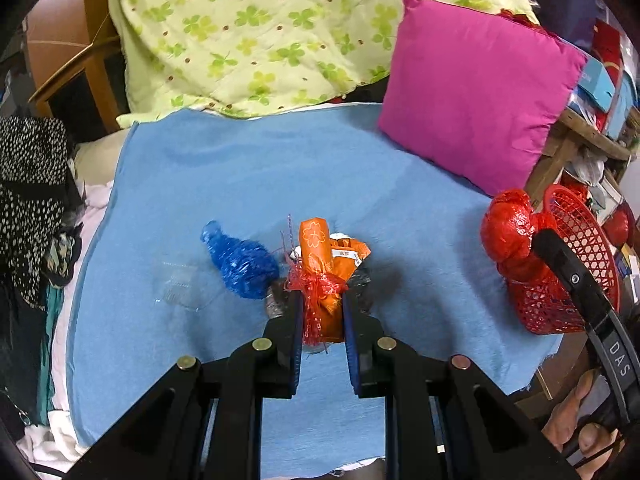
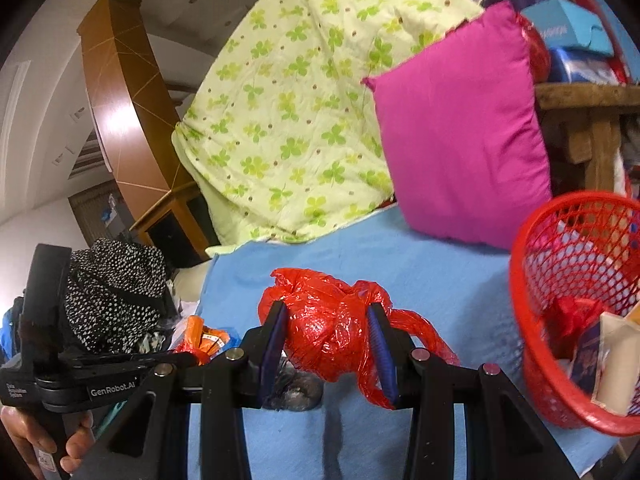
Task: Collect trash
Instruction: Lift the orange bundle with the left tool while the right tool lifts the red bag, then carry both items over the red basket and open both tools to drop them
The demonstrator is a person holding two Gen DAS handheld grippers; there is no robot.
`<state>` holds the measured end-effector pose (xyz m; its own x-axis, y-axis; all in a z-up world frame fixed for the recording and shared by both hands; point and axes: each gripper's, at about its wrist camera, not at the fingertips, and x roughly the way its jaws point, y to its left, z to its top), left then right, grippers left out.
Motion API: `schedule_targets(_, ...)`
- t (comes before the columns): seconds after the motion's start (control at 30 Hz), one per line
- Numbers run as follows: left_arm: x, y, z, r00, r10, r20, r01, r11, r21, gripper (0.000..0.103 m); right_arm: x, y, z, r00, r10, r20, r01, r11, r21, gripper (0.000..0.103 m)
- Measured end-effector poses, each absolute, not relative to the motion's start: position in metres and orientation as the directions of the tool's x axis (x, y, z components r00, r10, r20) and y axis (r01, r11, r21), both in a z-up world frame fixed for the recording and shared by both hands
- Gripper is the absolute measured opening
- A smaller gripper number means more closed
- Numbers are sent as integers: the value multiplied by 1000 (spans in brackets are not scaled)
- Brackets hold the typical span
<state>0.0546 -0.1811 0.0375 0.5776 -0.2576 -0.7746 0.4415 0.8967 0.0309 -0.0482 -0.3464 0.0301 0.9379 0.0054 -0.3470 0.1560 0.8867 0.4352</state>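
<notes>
Beside red basket (image 2: 560, 240), blanket (image 1: 240, 184) open.

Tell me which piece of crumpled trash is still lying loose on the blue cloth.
The blue crumpled plastic. It lies free, while the orange wrapper is clamped in the left gripper and the red plastic bag in the right gripper.

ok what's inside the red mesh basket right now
In the right wrist view, the red mesh basket holds a crumpled red plastic piece, a pale carton and a dark printed packet. Its bottom, beneath them, is covered.
</notes>
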Motion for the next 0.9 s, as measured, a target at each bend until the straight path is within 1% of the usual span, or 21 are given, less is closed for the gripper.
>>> schedule_targets(0.27,39,-213,50,591,-272,-760,488,870,68,20,-65,-364,37,948,-43,-316,187,877,443,44)
schedule_targets(0.57,27,-243,57,585,-291,-757,529,844,84,20,-88,-388,43,954,-131,-269,245,857,453,44)
schedule_targets(0.9,11,-279,68,584,-328,-743,582,807,101,20,-109,-412,42,949,-187,-253,289,833,471,44)
